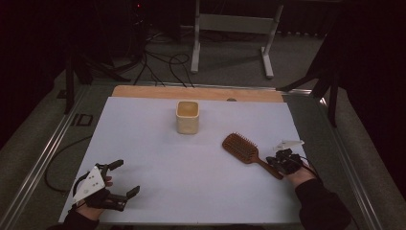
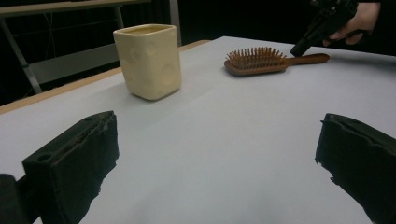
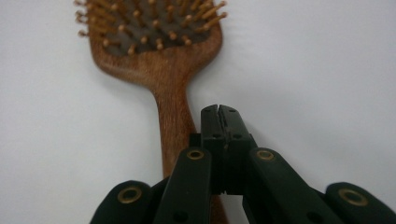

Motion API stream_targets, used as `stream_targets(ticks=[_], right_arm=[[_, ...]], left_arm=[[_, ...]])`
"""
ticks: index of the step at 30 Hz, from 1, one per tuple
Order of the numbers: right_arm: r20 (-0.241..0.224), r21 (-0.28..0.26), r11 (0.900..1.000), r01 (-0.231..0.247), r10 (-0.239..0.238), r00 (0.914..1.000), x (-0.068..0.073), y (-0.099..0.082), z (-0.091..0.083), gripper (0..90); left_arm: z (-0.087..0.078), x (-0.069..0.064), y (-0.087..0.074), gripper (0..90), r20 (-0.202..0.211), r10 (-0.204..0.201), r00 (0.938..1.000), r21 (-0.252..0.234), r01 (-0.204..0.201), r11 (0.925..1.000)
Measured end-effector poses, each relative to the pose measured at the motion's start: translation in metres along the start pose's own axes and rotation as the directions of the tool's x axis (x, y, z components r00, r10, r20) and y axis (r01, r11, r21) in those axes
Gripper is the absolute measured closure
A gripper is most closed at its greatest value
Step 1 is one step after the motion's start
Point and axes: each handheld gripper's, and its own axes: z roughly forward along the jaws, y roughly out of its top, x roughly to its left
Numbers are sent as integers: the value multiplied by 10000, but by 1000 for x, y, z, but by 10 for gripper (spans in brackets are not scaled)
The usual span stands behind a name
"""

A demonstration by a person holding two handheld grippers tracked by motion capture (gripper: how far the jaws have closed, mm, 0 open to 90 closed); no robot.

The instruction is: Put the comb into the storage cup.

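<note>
While lit dimly, as follows:
Brush (image 1: 241, 147): wooden paddle shape, oval head with wooden pins facing up, slim handle; flat on the worktop's right half, handle toward the near right.
Cup (image 1: 187, 117): cream, squarish with rounded corners, shallow round dimples on the walls, glossy; upright, centre rear, well apart from the brush.
Worktop (image 1: 191, 177): smooth white sheet, bare wooden strip along the far edge.
Right claw (image 3: 219, 108): black, jaws pressed together with nothing between, tips just beside the handle, on its right in the right gripper view; whether touching it, cannot tell. Held low from the near right corner, pointed toward the brush.
Left claw (image 1: 126, 177): jaws wide apart, empty, low over the near left corner, aimed across the sheet.
Room: broad bare sheet between both claws and ahead of the left one; brush near the right edge.
</note>
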Motion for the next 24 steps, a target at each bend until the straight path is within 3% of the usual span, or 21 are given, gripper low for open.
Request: stream_targets(ticks=[24], right_arm=[[-318,169,9998,126,-120,9994,31,2,6,900]], left_arm=[[0,0,0,0,23,-17,10000,-12,17,10000]])
